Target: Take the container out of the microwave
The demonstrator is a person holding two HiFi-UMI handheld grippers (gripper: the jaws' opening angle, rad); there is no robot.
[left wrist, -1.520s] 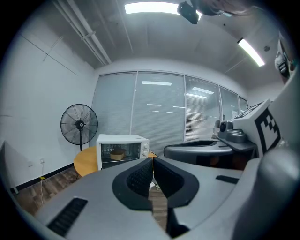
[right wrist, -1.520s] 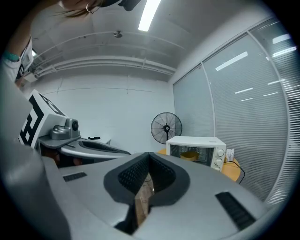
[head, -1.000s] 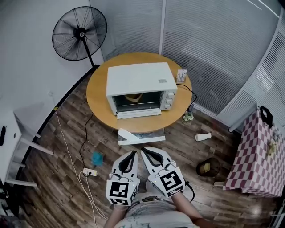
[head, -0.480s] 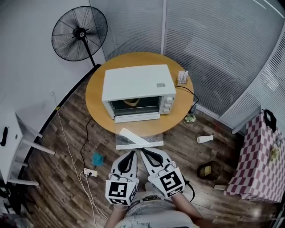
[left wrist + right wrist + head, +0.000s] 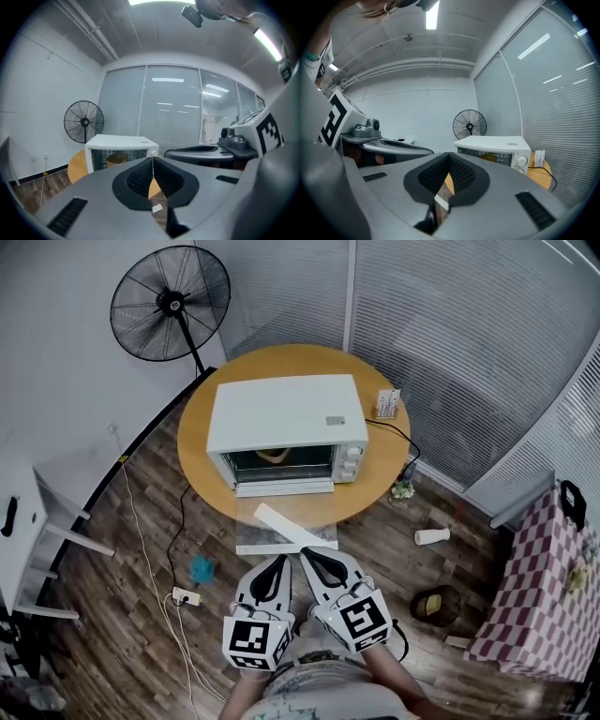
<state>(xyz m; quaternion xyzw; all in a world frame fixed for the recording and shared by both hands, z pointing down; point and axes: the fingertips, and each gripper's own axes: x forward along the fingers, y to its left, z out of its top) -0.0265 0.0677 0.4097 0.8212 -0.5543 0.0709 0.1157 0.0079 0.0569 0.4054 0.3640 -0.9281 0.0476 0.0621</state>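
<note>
Compared with a second back, the person and both grippers have come a little nearer the round wooden bench [image 5: 194,442], and the white microwave [image 5: 281,418] looms slightly larger in the head view. The left gripper [image 5: 280,562] and right gripper [image 5: 306,555] are held side by side, low in front of the person's body and well short of the bench, tips pointing toward the microwave. Each gripper view shows the dark pads pressed together with nothing between them, so both are closed and empty.

The container [image 5: 273,455] sits inside the microwave, a tan shape seen through the glass front; it shows in the left gripper view too [image 5: 117,159]. The microwave stands roughly mid-bench, its knobs on the right of its front, and a small card stand [image 5: 385,403] is just beside its right end. A black standing fan [image 5: 171,304] stands on the floor behind the bench, and a pale cup [image 5: 431,536] lies on the wooden floor to the right.
</note>
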